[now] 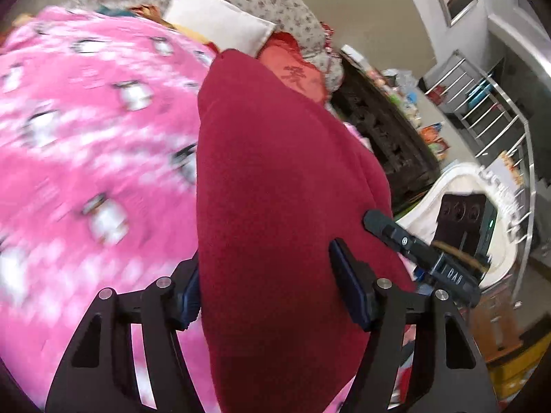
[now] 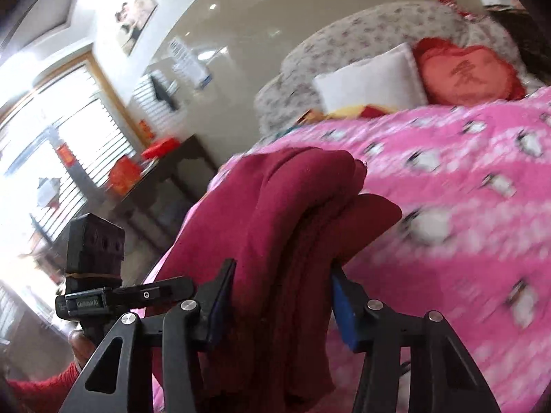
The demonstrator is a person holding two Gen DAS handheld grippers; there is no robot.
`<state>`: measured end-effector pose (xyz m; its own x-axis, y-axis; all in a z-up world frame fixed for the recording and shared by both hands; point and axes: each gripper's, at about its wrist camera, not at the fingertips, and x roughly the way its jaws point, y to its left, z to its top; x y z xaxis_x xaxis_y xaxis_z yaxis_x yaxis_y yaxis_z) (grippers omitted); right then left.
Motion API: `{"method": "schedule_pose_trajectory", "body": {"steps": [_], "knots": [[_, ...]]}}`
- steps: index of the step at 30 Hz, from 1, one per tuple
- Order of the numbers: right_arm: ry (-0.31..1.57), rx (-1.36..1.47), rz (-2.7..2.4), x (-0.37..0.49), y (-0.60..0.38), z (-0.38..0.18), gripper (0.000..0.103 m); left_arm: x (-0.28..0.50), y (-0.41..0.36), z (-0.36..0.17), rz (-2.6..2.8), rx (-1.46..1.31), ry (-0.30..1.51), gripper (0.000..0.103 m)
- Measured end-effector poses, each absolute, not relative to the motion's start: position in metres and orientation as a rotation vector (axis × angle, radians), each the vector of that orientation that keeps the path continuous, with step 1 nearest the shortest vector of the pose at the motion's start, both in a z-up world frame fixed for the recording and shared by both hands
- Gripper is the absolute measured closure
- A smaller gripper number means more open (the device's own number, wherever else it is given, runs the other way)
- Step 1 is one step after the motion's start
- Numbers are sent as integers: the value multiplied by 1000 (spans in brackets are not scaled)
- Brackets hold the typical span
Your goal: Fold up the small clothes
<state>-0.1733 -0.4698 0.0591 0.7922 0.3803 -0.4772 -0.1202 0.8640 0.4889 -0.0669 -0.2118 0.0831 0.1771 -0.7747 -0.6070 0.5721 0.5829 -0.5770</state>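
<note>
A dark red garment (image 1: 275,206) lies bunched on a pink penguin-print blanket (image 1: 86,137). In the left wrist view it fills the space between my left gripper's (image 1: 268,292) two blue-padded fingers, which are closed against a thick fold of it. The right gripper's tip (image 1: 385,227) shows at the garment's right edge. In the right wrist view the garment (image 2: 292,223) is folded in several layers, and my right gripper (image 2: 282,296) clamps that bundle between its pads. The left gripper's body (image 2: 96,265) is at the left, beside the cloth.
The pink blanket (image 2: 465,189) covers a bed with a white pillow (image 2: 372,75), a red heart cushion (image 2: 468,72) and a floral headboard (image 2: 361,31). A dark carved side table (image 1: 385,134) with clutter stands by the bed. A window (image 2: 51,130) is at the left.
</note>
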Motion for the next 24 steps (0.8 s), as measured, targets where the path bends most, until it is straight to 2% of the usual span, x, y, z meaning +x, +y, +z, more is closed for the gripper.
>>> {"method": "schedule_pose_trajectory", "body": {"steps": [4,6,9,12,15,20,24], "knots": [[755,412,232,-158,-431,16,44,-84,-183,32,-824,-187,1127,36],[803,368,200,-153,-424,4,42,-83,-173,14,-799,-213,1114,31],[762,393,179,-168,-428,18,42,-92,-164,27,-766,-199,1063,31],[677,303,151,-184,-418,47,42,-102,-162,50,-701,-114,958,31],[652,243,246,-176,-398,65,44,-97,-167,53,-653,-75,928,31],[737,73,273,-153,-374,44,48,-79,-179,30,-595,-51,915,31],[787,-28,227,-148,-379,18,48,-75,-193,28,-578,-49,916,25]]}}
